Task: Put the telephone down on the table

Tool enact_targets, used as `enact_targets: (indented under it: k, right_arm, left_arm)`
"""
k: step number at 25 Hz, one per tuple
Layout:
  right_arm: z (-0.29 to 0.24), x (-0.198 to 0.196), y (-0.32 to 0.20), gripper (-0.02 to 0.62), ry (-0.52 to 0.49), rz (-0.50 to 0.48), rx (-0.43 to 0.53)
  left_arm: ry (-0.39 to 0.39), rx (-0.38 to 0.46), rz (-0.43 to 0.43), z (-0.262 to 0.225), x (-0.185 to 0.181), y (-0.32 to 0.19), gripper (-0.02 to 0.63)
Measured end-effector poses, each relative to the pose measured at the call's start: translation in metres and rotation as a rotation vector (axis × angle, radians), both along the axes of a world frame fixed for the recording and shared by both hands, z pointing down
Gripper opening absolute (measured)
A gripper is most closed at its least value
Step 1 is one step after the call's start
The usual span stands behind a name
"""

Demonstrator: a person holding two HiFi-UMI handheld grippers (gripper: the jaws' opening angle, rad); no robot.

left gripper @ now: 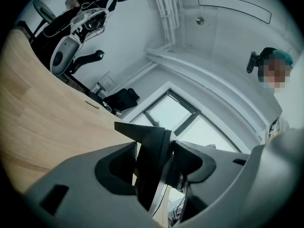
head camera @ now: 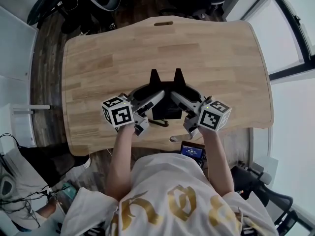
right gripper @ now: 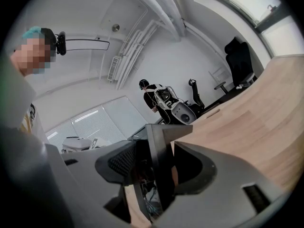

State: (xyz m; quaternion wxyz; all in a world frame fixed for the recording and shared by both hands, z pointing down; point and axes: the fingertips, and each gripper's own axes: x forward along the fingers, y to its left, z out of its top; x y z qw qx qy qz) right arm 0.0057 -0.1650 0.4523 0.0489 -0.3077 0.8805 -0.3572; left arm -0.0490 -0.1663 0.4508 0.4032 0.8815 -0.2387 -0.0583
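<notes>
Black, thin-edged telephone [head camera: 166, 86], apparently two-pronged on top; left gripper [head camera: 156, 98] and right gripper [head camera: 176, 97] both clamp it; pale wooden table [head camera: 98, 58]; dark plank floor [head camera: 47, 53], windows [head camera: 295, 28]

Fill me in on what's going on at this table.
A person stands at the near edge of the wooden table with a gripper in each hand. The left claw and the right claw are both shut on a black telephone, one from each side. The telephone is over the near middle of the table. These views do not show whether it already rests on the top.
</notes>
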Motion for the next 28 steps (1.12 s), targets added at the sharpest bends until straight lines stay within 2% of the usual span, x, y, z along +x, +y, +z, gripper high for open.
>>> enact_targets:
  k: [28]
  right_arm:
    - [0.091, -0.006, -0.059, 0.224, 0.014, -0.067, -0.214]
  left_arm:
    - [-0.011, -0.198, -0.024, 0.091, -0.004, -0.058, 0.233]
